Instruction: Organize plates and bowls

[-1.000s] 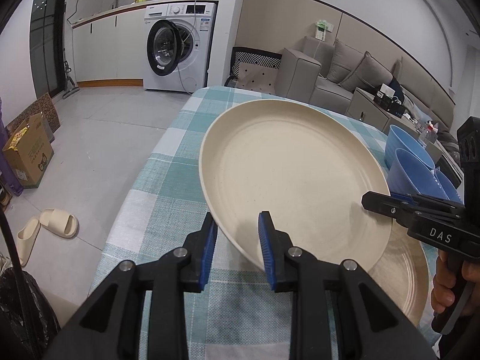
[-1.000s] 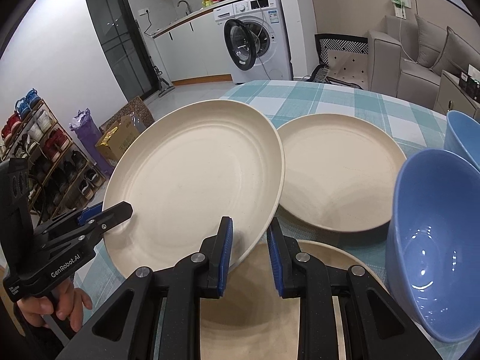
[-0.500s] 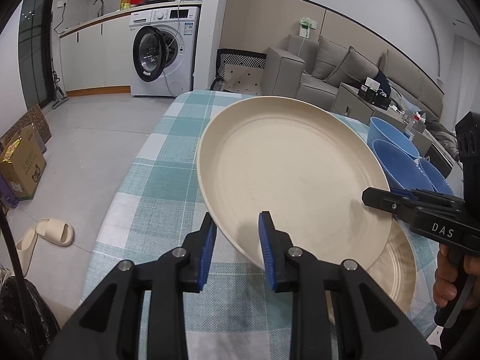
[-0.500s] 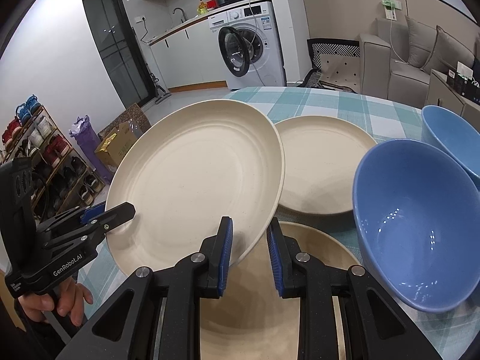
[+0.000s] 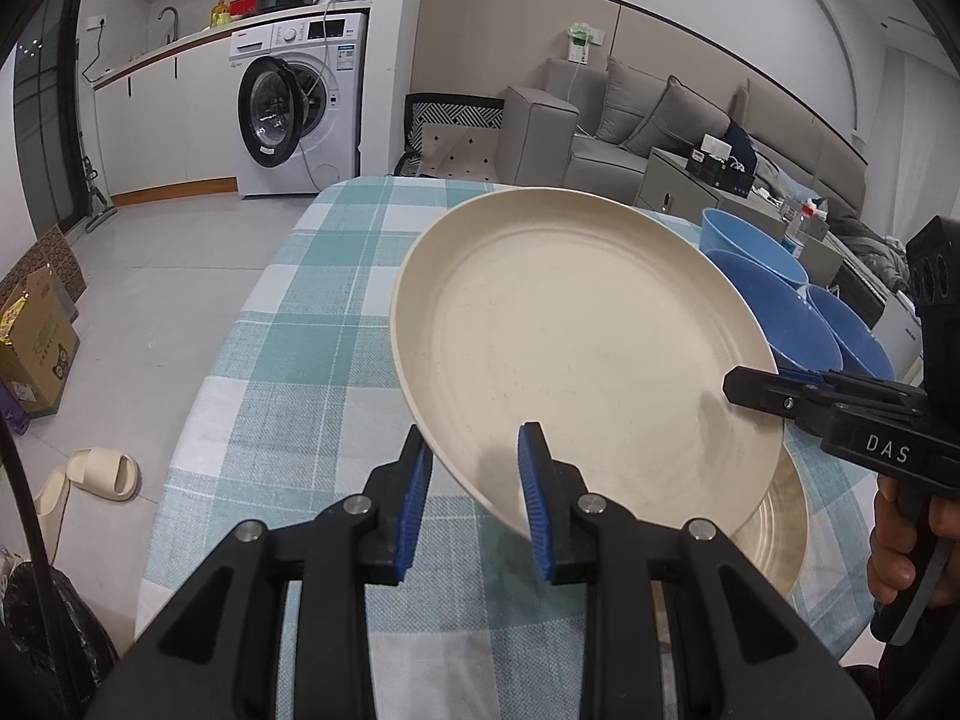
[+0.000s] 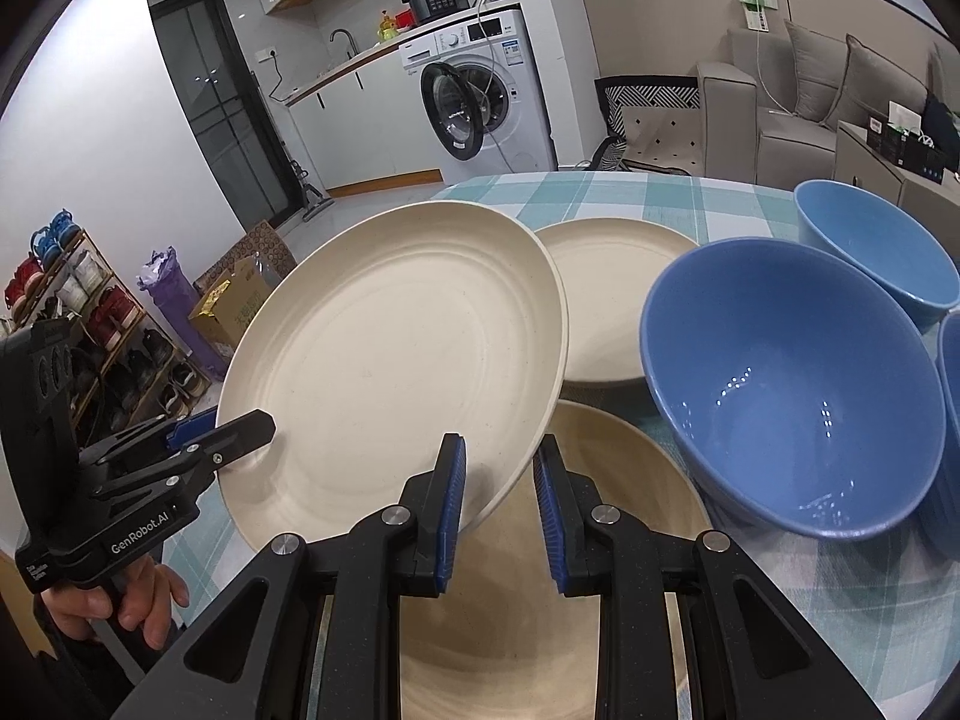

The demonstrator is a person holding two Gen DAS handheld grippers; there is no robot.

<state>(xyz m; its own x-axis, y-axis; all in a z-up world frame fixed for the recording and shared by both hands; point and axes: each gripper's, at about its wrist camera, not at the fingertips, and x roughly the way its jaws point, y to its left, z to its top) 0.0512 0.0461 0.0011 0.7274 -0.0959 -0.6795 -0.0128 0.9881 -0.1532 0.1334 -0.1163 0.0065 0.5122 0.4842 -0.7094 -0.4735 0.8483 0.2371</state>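
A large cream plate hangs tilted above the table, held from two sides. My left gripper is shut on its near rim, and my right gripper is clamped on the rim to the right. The right wrist view shows the same plate with my right gripper shut on its edge and my left gripper on the left rim. A second cream plate lies on the table under it. A third plate lies further back. Three blue bowls stand to the right.
The table wears a teal checked cloth, and its left edge drops to a tiled floor with slippers and a cardboard box. A washing machine and a grey sofa stand behind. A shoe rack is at the left.
Both grippers have carried the plate sideways toward the blue bowls, which now sit closer in the right wrist view. Both grips on the rim are unchanged.
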